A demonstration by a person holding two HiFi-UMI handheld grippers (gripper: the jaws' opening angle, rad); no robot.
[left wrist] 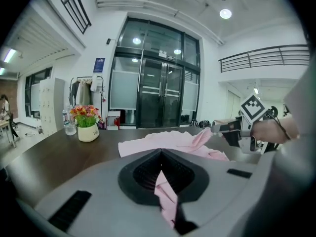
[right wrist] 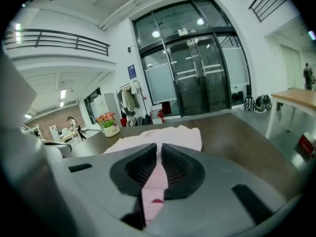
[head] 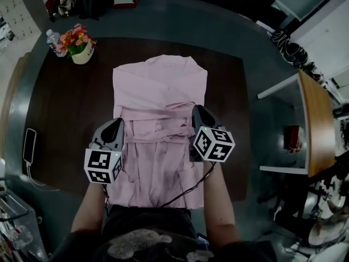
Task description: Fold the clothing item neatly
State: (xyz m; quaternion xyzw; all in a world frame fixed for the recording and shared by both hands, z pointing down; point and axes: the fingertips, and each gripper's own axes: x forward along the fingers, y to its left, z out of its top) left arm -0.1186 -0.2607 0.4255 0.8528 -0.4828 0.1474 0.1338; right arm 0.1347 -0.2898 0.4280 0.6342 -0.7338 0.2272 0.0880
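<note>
A pale pink garment [head: 159,97] lies lengthwise on the dark brown table [head: 65,113], its sides folded inward and its near hem hanging toward the person. My left gripper [head: 118,125] is shut on the garment's left edge at mid length; pink cloth [left wrist: 166,197] shows pinched between its jaws. My right gripper [head: 196,113] is shut on the right edge, with a strip of pink cloth [right wrist: 154,181] clamped between its jaws. Both grippers hold the cloth slightly above the table. The right gripper [left wrist: 217,128] shows across the garment in the left gripper view.
A white pot of flowers [head: 79,43] and a water bottle [head: 53,41] stand at the table's far left corner. A phone [head: 29,145] on a cable lies at the left edge. A wooden desk [head: 316,124] stands to the right.
</note>
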